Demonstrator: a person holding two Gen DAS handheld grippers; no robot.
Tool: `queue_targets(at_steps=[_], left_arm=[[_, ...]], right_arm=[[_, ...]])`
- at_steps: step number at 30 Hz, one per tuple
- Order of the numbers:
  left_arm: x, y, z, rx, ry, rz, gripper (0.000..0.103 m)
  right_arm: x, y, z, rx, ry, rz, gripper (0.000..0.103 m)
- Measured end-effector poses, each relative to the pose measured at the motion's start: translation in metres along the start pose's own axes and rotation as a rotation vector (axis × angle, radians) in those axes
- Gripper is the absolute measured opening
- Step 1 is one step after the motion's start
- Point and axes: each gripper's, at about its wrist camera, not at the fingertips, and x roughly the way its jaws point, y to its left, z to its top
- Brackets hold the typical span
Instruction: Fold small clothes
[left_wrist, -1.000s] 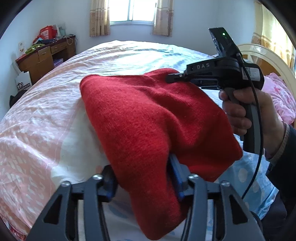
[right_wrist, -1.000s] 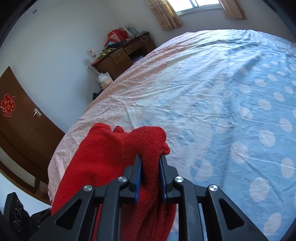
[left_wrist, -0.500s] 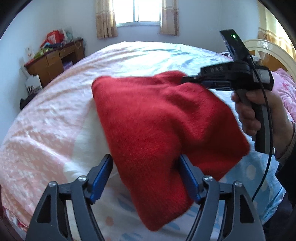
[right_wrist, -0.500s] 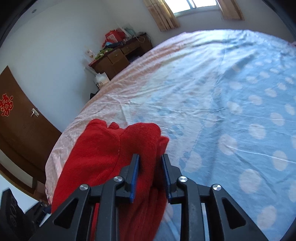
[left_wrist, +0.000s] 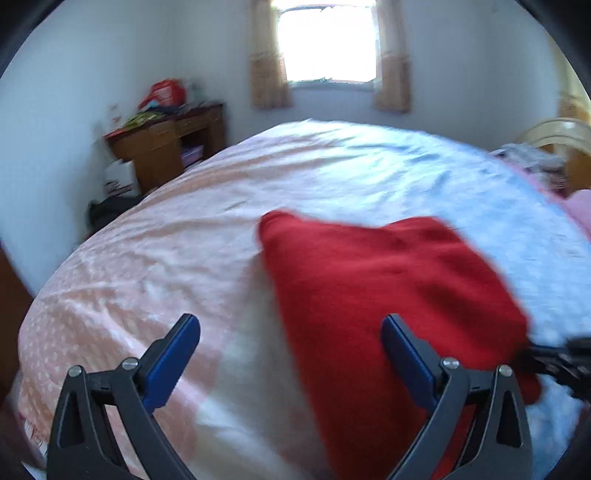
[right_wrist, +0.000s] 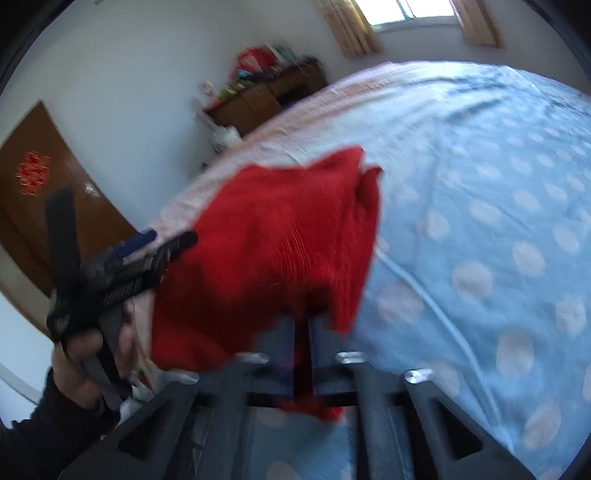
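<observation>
Now the left gripper (left_wrist: 290, 345) had just spread its jaws wide, freeing the red knit garment (left_wrist: 388, 291), which lay on the bed (left_wrist: 147, 258). Right gripper (right_wrist: 308, 328) clenched on its edge, likely to drag the fold over.

The knitted garment (left_wrist: 388, 295) lay on the bed (left_wrist: 166, 258), near its front edge. The left gripper (left_wrist: 291, 350) sat before it, one finger to the garment's left over bare sheet, the other over the cloth. The right gripper (right_wrist: 308, 332) stood at the garment's right edge, cloth between its fingers. Behind the bed's far left corner stood a desk (left_wrist: 166, 144); a window (left_wrist: 325, 40) was beyond the bed.
</observation>
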Motion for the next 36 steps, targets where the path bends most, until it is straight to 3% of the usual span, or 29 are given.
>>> queue_targets(at_steps=[2, 7, 12, 14, 17, 18, 22, 26, 28, 36], left_arm=[[0.013, 0.005, -0.008, -0.022, 0.039, -0.008, 0.103], [0.011, 0.008, -0.023, -0.057, -0.015, -0.025, 0.103], [-0.015, 0.007, -0.027, -0.06, -0.002, -0.037, 0.103], [-0.031, 0.007, -0.026, -0.035, -0.012, -0.04, 0.103], [-0.059, 0.01, -0.025, -0.021, -0.043, -0.056, 0.103], [-0.069, 0.012, -0.024, -0.022, -0.058, -0.058, 0.103], [-0.105, 0.016, -0.016, -0.037, -0.111, -0.048, 0.103], [-0.126, 0.016, -0.009, -0.06, -0.154, -0.065, 0.103], [-0.133, 0.014, -0.008, -0.054, -0.174, -0.076, 0.103], [-0.139, 0.004, -0.008, -0.021, -0.187, -0.09, 0.103]], right_arm=[[0.0, -0.008, -0.008, 0.042, 0.017, -0.001, 0.005], [0.002, -0.013, -0.022, 0.063, 0.011, -0.017, 0.004], [-0.002, -0.01, -0.027, 0.067, 0.006, -0.012, 0.005], [-0.012, -0.008, -0.03, 0.085, -0.029, -0.004, 0.015], [-0.033, 0.001, -0.032, 0.072, -0.092, -0.034, 0.045], [-0.042, 0.007, -0.032, 0.056, -0.126, -0.06, 0.049], [-0.084, 0.04, -0.031, -0.043, -0.269, -0.191, 0.05], [-0.113, 0.065, -0.033, -0.103, -0.381, -0.242, 0.07], [-0.122, 0.077, -0.036, -0.147, -0.428, -0.267, 0.071], [-0.129, 0.083, -0.042, -0.176, -0.443, -0.268, 0.071]])
